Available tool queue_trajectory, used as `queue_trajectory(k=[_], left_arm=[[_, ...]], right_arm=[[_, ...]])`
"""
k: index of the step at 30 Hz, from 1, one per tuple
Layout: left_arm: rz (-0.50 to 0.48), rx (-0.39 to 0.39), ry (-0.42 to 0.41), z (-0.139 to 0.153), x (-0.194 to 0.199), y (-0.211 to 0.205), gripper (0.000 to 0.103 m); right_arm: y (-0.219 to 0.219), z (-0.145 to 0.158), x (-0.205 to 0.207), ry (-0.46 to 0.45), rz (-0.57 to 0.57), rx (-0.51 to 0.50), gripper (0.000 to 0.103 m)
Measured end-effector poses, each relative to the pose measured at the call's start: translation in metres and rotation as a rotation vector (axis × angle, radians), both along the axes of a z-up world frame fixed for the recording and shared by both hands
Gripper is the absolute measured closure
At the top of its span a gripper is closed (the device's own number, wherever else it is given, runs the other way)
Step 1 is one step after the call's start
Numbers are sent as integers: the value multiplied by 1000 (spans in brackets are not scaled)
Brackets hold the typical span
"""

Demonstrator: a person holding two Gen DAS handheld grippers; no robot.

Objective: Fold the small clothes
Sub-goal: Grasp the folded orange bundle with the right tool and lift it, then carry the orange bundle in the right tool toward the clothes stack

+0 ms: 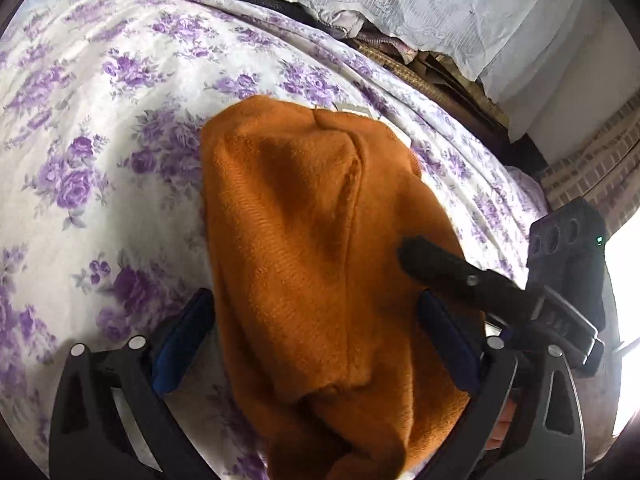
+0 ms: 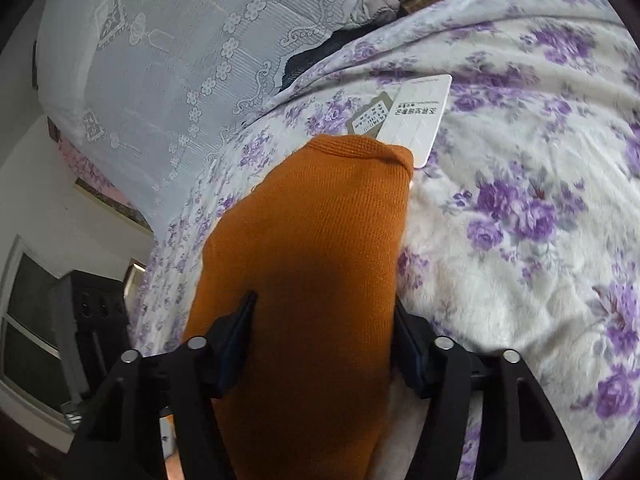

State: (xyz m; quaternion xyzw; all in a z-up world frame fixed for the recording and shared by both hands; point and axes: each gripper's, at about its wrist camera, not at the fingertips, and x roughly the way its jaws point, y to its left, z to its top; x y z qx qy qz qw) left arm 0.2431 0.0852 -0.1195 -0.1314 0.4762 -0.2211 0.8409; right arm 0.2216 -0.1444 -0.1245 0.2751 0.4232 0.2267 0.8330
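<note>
An orange knitted garment (image 1: 312,220) lies folded in a long bundle on a white bedspread with purple flowers (image 1: 100,140). My left gripper (image 1: 314,298) stands wide open astride its near end; bedspread shows beside the left pad. From the right, one black finger of my right gripper (image 1: 440,268) rests on top of the cloth. In the right wrist view the garment (image 2: 320,220) fills the gap of my right gripper (image 2: 325,299), which is open; its left finger lies over the cloth. White paper tags (image 2: 416,120) stick out at the garment's far end.
A pale lace cover (image 2: 180,60) hangs over piled things behind the bed, with dark cloth (image 2: 308,60) showing under it. The bed's edge drops off towards a window and dark furniture (image 2: 92,312). Bedspread (image 2: 520,240) stretches wide to the right.
</note>
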Motion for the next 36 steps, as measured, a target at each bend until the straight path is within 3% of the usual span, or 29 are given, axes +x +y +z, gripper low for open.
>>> queue_trajectory(k=[2, 5, 9, 11, 17, 22, 25, 36], left_arm=[[4, 44, -44, 6, -7, -5, 20], [11, 79, -99, 15, -19, -7, 36], [27, 40, -105, 24, -27, 7, 52], [12, -29, -88, 28, -31, 15, 62], [46, -28, -90, 30, -55, 19, 62], [80, -55, -81, 30, -72, 31, 69], [95, -31, -103, 35, -91, 37, 70], [216, 25, -183, 66, -185, 87, 71]], right_arm=[[0, 2, -3, -26, -2, -5, 54], [5, 12, -12, -93, 19, -43, 58], [3, 22, -20, -119, 30, -14, 60], [1, 28, -23, -124, 46, 13, 61], [11, 38, -30, -112, 99, 52, 61], [13, 35, -39, -76, 112, 73, 61], [19, 37, -48, -68, 140, 86, 61], [86, 69, -107, -106, 333, 123, 61]])
